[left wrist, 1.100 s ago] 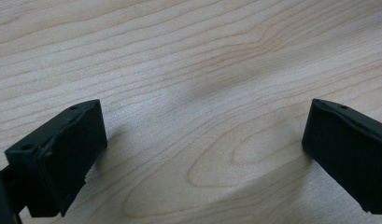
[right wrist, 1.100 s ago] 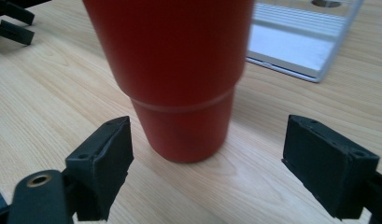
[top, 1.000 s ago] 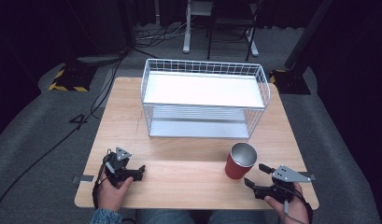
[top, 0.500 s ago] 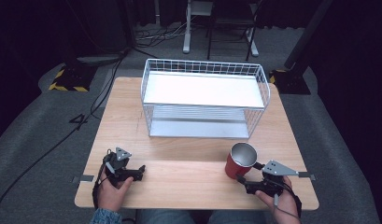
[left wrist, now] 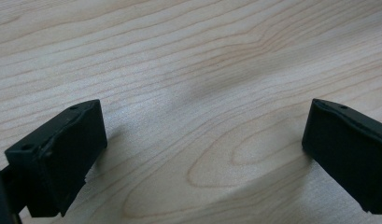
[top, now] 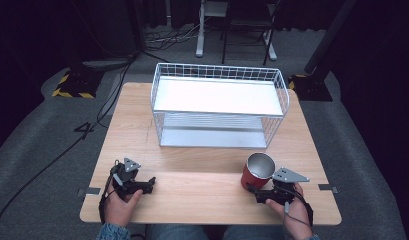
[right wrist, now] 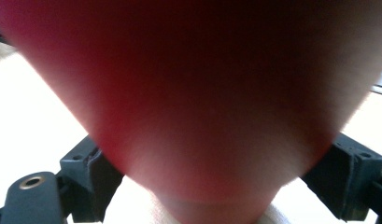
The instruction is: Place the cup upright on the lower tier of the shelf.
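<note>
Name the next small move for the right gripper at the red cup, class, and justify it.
Probably close the right gripper on the red cup: its jaws stand open either side of the cup's base, and the cup stands upright on the table.

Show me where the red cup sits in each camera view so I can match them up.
High view: the red cup stands at lower right, in front of the wire basket, against the right gripper.
Left gripper view: not in it.
Right gripper view: it looms close, red wall between the two black jaws.
Shared landmark: the wooden table.
</note>
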{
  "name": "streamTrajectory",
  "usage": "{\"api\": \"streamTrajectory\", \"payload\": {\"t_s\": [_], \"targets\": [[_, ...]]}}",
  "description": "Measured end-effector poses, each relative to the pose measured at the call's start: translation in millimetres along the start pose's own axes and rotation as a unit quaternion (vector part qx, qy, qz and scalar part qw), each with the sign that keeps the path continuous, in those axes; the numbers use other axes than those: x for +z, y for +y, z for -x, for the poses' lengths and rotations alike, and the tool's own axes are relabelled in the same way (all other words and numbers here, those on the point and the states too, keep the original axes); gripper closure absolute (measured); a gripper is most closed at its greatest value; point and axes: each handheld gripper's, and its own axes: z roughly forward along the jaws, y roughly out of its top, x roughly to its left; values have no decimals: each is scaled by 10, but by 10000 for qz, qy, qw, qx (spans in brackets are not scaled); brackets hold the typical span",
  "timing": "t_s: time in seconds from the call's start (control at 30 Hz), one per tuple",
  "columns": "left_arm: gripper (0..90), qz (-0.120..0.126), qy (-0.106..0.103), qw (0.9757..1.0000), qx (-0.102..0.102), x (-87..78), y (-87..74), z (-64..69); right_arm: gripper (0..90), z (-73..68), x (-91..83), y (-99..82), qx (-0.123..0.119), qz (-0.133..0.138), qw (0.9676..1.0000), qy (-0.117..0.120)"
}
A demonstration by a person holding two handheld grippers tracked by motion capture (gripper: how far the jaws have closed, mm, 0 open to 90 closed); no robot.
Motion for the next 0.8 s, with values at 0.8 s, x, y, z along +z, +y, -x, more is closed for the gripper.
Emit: {"api": "streamTrajectory", "payload": {"t_s": [0.8], "targets": [[2, 0, -2, 10000, -1, 0, 0, 0, 163, 9, 64, -10, -14, 144, 9998, -114]]}}
